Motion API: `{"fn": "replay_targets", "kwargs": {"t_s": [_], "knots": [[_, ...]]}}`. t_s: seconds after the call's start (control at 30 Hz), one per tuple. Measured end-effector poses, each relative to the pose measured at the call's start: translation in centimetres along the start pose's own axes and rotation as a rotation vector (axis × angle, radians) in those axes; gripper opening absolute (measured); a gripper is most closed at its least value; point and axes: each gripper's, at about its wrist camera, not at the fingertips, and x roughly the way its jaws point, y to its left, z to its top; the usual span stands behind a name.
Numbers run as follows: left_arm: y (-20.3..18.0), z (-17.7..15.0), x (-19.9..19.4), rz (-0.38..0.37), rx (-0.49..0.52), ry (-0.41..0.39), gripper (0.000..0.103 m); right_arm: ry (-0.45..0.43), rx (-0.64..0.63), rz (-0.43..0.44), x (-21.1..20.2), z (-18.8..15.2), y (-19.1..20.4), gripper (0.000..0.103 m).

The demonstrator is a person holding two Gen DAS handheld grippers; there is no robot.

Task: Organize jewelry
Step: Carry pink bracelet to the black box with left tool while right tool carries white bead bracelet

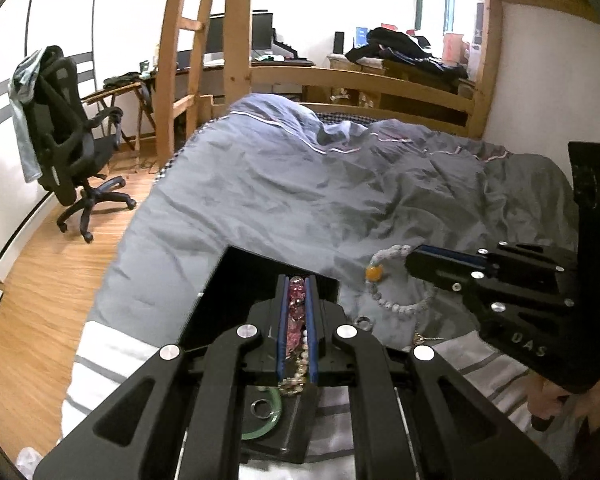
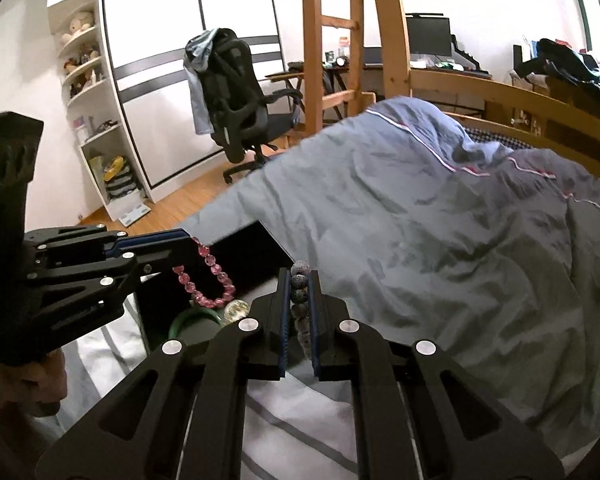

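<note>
My left gripper (image 1: 298,284) is shut on a pink bead bracelet (image 1: 296,316), held over an open black jewelry box (image 1: 236,280) on the bed. In the right wrist view the pink bracelet (image 2: 206,276) hangs from the left gripper (image 2: 186,240) above the box (image 2: 252,246). My right gripper (image 2: 300,276) is shut on a grey-white bead bracelet (image 2: 300,296). In the left wrist view that bracelet (image 1: 396,280), with an amber bead, hangs from the right gripper (image 1: 414,258). A green bangle (image 1: 266,420) and a ring (image 1: 262,407) lie in the box.
A silver ring (image 1: 365,322) and a gold chain (image 1: 420,338) lie on the bed beside the box. A grey duvet (image 1: 320,184) covers the bed. A clear ball (image 2: 236,309) sits in the box. An office chair (image 1: 72,140) stands on the wooden floor at the left.
</note>
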Motion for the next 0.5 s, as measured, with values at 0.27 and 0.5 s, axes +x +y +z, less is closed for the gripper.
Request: {"fn": "replay_targets", "kwargs": {"t_s": [0.27,0.5], "knots": [[1.6,0.1,-1.1,0.035,-0.005,-0.007,0.008,-0.02,-0.015,0.054,0.6,1.1,1.9,0.009],[3.3,-0.1,-1.5,0.082,-0.029,-0.003,0.008,-0.044,-0.028,0.118,1.8,2.0,4.3,0.009]]}}
